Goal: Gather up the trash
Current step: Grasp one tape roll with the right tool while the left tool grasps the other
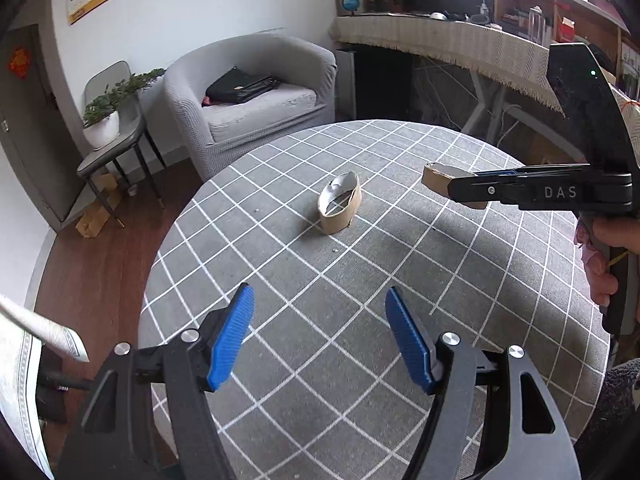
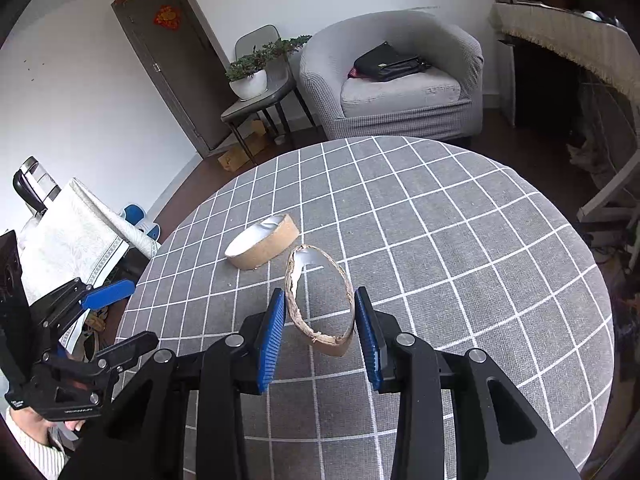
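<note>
Torn brown cardboard ring [image 2: 320, 304] squeezed betw. right gripper [image 2: 320, 320] jaws above the grey checked desk [image 2: 440, 240]; second flattened cardboard ring [image 1: 340, 204] lies on desk; left gripper [image 1: 320, 332] jaws apart, holding nothing.

Grey tablecloth [image 1: 400, 280] with white grid lines, brown cardboard rings [image 1: 339, 208], blue gripper pads [image 1: 232, 338], grey armchair [image 1: 256, 100].

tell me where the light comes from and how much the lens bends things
Left wrist view: blown-out window glare at the top right; the right gripper throws a soft shadow onto the checked tablecloth. Right wrist view: even light, no glare; the held cardboard ring is sharp. Both views: fisheye curves the grid lines and darkens the corners.
</note>
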